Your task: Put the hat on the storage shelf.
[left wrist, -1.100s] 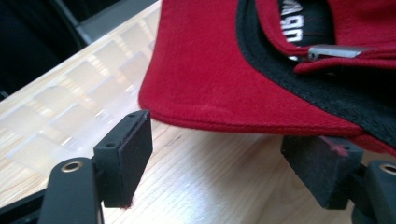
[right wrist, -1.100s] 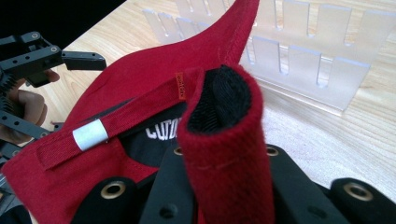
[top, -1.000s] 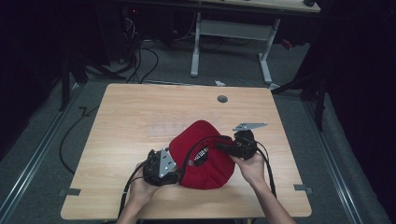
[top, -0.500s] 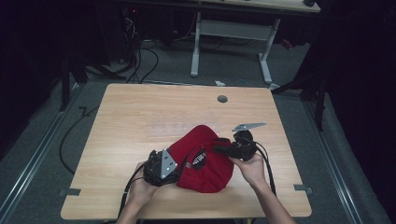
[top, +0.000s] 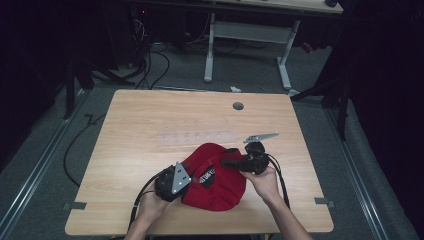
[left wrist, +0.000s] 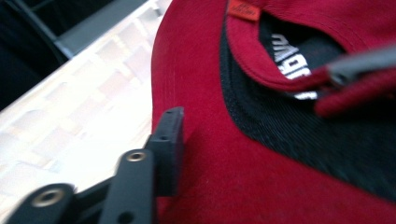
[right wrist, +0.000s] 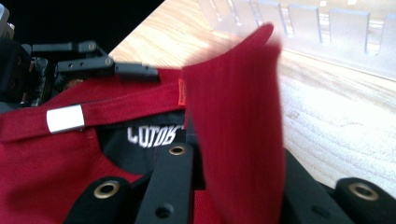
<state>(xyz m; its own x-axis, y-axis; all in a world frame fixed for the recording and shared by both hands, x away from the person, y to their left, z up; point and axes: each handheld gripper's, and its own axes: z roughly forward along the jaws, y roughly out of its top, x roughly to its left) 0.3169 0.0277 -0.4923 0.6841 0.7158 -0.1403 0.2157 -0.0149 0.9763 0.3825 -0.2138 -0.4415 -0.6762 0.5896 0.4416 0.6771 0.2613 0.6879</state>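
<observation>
A red cap (top: 217, 187) with a black lining lies at the near middle of the wooden table (top: 150, 125), and both grippers hold it. My left gripper (top: 192, 177) grips its left edge; one black finger (left wrist: 168, 140) presses on the red fabric and the other is hidden under it. My right gripper (top: 228, 162) comes in from the right. In the right gripper view its jaws (right wrist: 233, 156) are shut on a raised flap of the cap (right wrist: 233, 93). The back strap's metal buckle (right wrist: 65, 118) and white lettering on the lining (right wrist: 154, 135) show there, with the left gripper (right wrist: 135, 70) beyond.
A clear slotted strip (right wrist: 303, 23) lies on the table just beyond the cap, faint in the high view (top: 195, 136). A round cable hole (top: 238, 106) sits at the table's far side. Another desk's legs (top: 210, 55) and floor cables (top: 150, 65) lie behind.
The cap has been turned and pulled nearer between the two grippers, and its black lining and label now face up. Both hands shifted only slightly.
</observation>
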